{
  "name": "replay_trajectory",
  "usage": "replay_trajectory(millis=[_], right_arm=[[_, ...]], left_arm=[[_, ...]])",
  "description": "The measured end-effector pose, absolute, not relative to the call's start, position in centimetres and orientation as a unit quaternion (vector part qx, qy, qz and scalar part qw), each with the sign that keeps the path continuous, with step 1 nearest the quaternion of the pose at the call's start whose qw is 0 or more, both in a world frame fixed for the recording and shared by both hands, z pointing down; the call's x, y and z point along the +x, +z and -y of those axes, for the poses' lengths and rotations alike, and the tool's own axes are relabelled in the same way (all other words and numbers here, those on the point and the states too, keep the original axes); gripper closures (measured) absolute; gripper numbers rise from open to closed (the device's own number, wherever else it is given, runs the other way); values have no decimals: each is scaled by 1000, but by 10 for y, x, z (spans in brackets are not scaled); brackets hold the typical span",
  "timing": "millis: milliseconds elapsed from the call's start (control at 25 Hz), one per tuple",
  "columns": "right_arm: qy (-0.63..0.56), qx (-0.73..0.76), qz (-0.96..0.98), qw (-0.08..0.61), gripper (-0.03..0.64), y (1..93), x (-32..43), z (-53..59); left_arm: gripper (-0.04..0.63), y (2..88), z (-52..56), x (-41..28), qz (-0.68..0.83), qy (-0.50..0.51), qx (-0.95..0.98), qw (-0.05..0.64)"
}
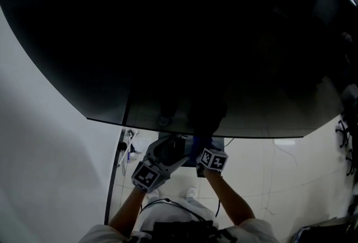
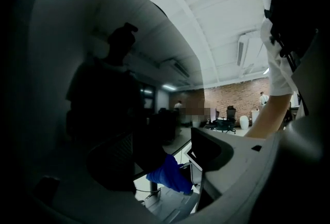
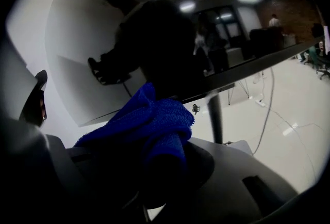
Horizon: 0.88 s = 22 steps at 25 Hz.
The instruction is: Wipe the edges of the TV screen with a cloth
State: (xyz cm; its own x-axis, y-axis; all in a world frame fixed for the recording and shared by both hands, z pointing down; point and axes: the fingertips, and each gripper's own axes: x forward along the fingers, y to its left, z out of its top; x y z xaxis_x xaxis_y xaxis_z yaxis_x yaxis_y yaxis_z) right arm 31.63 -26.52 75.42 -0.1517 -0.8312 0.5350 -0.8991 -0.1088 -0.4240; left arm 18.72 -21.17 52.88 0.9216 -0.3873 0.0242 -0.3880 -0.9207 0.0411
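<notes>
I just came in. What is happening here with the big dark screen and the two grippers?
A person is working on a large TV screen with a handheld gripper in each hand. The right gripper is shut on a blue cloth and holds it up close to the screen's bottom edge, near the middle. I cannot tell whether the cloth touches it. The left gripper is just beside, jaws apart, holding nothing.

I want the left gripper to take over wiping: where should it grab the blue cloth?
Probably the bunched fold of the blue cloth sticking out past the right gripper, approached from its left side: the rest is clamped, and the TV screen sits just behind.
</notes>
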Motion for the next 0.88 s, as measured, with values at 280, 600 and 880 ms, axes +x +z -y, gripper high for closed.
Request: replay_trajectory(millis=[280, 600, 880], right_arm=[[344, 574, 736, 102, 540, 759, 184, 315], [329, 494, 794, 134, 540, 741, 46, 358], [312, 453, 825, 133, 540, 735, -75, 391]], left_arm=[[261, 540, 237, 87, 289, 0, 957, 17], [261, 536, 243, -25, 399, 1, 917, 25], [261, 532, 224, -133, 494, -13, 868, 51]])
